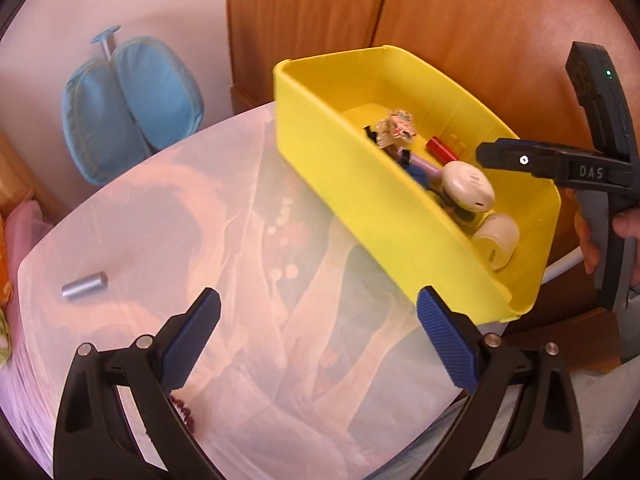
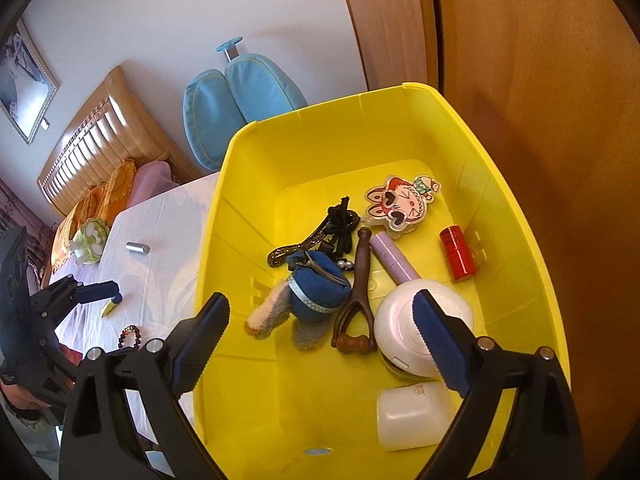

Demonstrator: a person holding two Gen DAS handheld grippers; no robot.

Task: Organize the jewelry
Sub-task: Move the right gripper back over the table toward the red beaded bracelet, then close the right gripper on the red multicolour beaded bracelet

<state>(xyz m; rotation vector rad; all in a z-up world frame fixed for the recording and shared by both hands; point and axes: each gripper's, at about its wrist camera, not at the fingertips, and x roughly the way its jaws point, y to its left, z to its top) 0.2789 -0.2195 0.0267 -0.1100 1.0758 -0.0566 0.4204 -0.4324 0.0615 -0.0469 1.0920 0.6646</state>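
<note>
Right gripper (image 2: 320,340) hangs over the yellow bin (image 2: 256,152), jaws spread wide, nothing between them. Its right finger (image 2: 440,344) stands in front of a round white case (image 2: 400,332); whether they touch cannot be told. Inside the bin, from near to far: a white jar (image 2: 412,416) on its side, a brown wooden tool (image 2: 356,300), a blue pouch (image 2: 316,280) with a plush toy (image 2: 268,316) beside it, a lilac tube (image 2: 392,258), a black hair clip (image 2: 320,236), a cartoon rabbit charm (image 2: 404,204) and a red cylinder (image 2: 458,254) near the right wall.

Left gripper (image 1: 318,320) is likewise released and empty, poised over the white cloth-covered table (image 1: 200,200), just beside the bin's near wall. On the table outside the bin lie a silver cylinder (image 1: 85,287), a dark red bead bracelet (image 2: 130,336) and a small yellow-tipped stick (image 2: 110,307). Beyond the table stand a blue padded chair back (image 1: 132,104) and a wooden wardrobe (image 1: 440,20).
</note>
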